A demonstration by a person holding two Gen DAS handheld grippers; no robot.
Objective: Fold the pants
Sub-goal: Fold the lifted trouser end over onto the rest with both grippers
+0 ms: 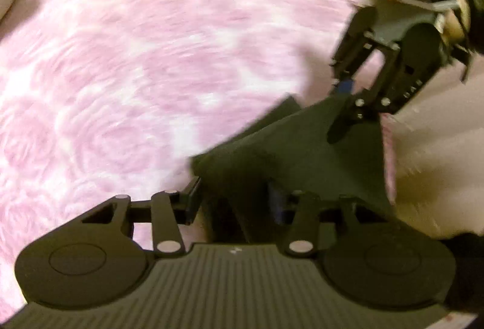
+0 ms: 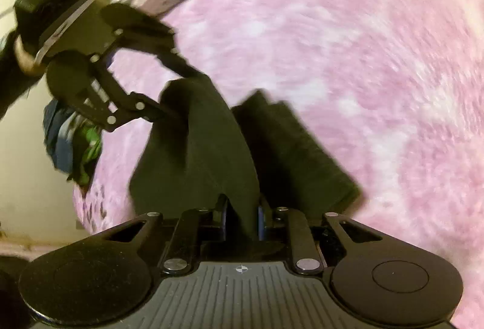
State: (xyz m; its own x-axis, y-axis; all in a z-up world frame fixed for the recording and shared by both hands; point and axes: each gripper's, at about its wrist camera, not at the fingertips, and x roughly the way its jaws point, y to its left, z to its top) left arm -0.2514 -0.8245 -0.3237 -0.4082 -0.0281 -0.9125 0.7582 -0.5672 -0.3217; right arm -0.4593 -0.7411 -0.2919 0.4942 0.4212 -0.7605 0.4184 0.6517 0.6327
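dark pants (image 2: 208,153) are held up off a pink rose-patterned blanket (image 2: 348,63), stretched btwn both tongs. right gripper (image 2: 242,220) is clenched on a fold of the fabric, which is pinched btwn its blue-edged pads at the bottom centre of the right wrist view. in that view the left gripper (image 2: 169,93) is seen at upper left w/ the cloth's other end caught at its tips. from the left wrist view, the left gripper (image 1: 239,202) has cloth lying btwn its fingers, jaws set fairly wide; whether the pads press on it can't be told. right gripper (image 1: 345,105) is seen there at upper right, gripping the far corner. a folded part of the pants (image 2: 290,147) hangs lower, near the blanket. both views are motion-blurred. a blue-green bundle (image 2: 72,141) is seen at the blanket's edge.
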